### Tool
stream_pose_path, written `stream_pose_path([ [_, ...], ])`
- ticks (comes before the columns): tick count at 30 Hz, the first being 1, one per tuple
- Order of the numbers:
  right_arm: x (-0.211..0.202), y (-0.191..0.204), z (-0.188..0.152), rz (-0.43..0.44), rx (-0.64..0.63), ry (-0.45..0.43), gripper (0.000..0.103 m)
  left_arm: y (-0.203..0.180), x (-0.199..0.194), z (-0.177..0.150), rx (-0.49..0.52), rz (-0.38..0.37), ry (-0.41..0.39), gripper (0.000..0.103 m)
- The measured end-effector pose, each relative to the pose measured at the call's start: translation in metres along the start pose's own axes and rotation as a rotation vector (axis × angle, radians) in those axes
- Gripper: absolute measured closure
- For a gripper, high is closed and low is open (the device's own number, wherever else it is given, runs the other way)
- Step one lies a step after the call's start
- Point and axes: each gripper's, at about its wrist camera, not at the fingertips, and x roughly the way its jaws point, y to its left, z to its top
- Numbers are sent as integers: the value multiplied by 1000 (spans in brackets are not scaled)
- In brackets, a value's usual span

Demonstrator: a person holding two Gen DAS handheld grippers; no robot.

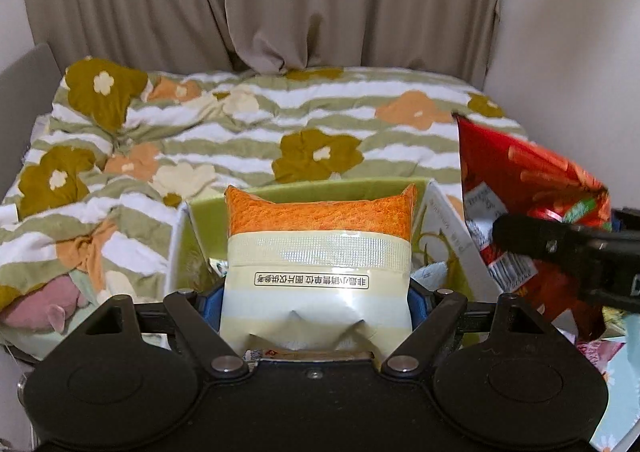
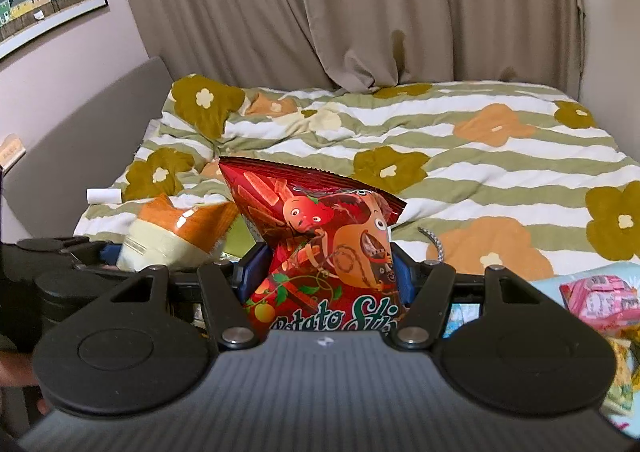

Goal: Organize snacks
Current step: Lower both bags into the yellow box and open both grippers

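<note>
Two grippers, two snack bags

Your left gripper (image 1: pixel 316 300) clamps the orange-and-cream bag (image 1: pixel 318 252) above the green box (image 1: pixel 304 190). Your right gripper (image 2: pixel 326 280) pinches the red potato-stick bag (image 2: pixel 320 236) just beside it, over the floral bedspread (image 2: pixel 500 172).

An orange and cream snack bag (image 1: pixel 318 248) was held upright, with its orange sealed end on top, above the open green box (image 1: pixel 304 192) standing on the bed. A red potato stick bag (image 2: pixel 324 244), printed with cartoon faces, was held upright just beside it, to the right. More snack packets (image 2: pixel 596 298) lay at the right edge.
</note>
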Motion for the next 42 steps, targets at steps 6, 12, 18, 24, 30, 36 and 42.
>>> stream_pose_path([
  [6,25,-6,10,27,-5,28,26,-2,21,-5,29,12,45,1],
  [12,50,-6,16,55,-22,66,25,10,13,-15,-34,5,53,1],
  [18,66,5,20,80,-70,89,25,23,-1,-19,-89,41,33,1],
  [24,82,21,25,100,-134,111,23,30,-5,-28,-111,103,32,1],
  [30,88,29,22,97,-145,98,0,36,-10,-37,-147,112,33,1],
  [36,77,20,17,124,-82,63,0,34,-19,-46,-164,101,24,1],
  [42,58,20,12,101,-92,29,0,28,-30,-49,-150,103,8,1],
])
